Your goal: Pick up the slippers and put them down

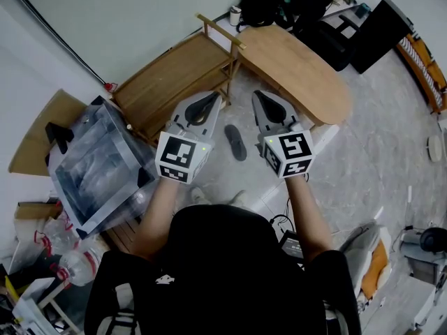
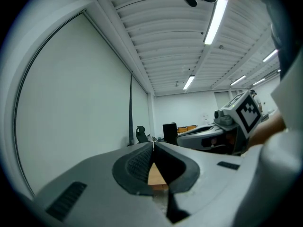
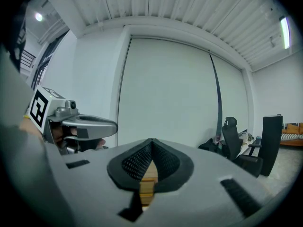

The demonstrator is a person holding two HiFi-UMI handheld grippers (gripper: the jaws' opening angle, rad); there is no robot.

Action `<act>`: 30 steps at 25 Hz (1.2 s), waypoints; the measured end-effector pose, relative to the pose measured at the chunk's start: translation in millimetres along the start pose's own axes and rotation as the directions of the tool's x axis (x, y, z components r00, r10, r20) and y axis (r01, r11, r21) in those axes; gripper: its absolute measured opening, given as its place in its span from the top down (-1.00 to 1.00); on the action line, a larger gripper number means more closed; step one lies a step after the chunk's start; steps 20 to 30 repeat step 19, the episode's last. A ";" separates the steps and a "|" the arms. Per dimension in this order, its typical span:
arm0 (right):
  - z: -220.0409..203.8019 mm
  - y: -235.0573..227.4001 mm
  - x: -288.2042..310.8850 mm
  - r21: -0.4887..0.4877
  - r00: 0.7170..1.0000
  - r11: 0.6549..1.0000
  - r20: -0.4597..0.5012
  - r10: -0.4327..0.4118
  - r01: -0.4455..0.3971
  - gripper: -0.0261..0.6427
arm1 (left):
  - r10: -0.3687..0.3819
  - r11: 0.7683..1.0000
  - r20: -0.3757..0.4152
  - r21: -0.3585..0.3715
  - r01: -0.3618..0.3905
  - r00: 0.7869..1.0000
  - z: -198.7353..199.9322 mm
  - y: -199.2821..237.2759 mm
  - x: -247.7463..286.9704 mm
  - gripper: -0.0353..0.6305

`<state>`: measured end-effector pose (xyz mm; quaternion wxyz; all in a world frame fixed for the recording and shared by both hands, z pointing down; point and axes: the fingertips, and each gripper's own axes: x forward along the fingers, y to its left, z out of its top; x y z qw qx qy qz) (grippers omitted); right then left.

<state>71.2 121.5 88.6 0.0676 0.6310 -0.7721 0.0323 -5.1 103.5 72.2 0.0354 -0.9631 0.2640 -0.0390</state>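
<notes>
One dark slipper [image 1: 235,142] lies sole-up on the pale floor, between and below my two grippers. I see no second slipper. My left gripper [image 1: 217,98] is held level above the floor, by the edge of a low wooden rack [image 1: 174,72], with its jaws shut and empty. My right gripper [image 1: 257,93] hangs beside it, also shut on nothing. In the left gripper view the left gripper's tips [image 2: 152,146] meet, and the right gripper [image 2: 226,130] shows to the side. In the right gripper view the right gripper's tips [image 3: 151,141] meet too, with only wooden slats showing below them.
A curved wooden tabletop [image 1: 297,68] lies right of the rack. A plastic-wrapped box [image 1: 94,162] and cardboard [image 1: 38,131] stand at the left. Black bags [image 1: 279,5] and a black case [image 1: 380,33] sit at the back. Cables [image 1: 285,225] trail by the person's right side.
</notes>
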 end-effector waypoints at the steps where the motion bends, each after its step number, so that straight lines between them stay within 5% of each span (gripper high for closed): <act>1: 0.0 1.7 0.4 -0.001 1.000 1.000 -0.002 0.000 0.000 0.93 | -0.001 1.000 0.002 0.000 0.001 1.000 0.4 1.1 -1.3 0.87; 30: 1.3 13.9 3.8 -0.026 1.000 1.000 0.004 -0.004 0.004 0.93 | -0.008 1.000 0.021 -0.005 0.008 1.000 2.3 8.3 -9.5 0.87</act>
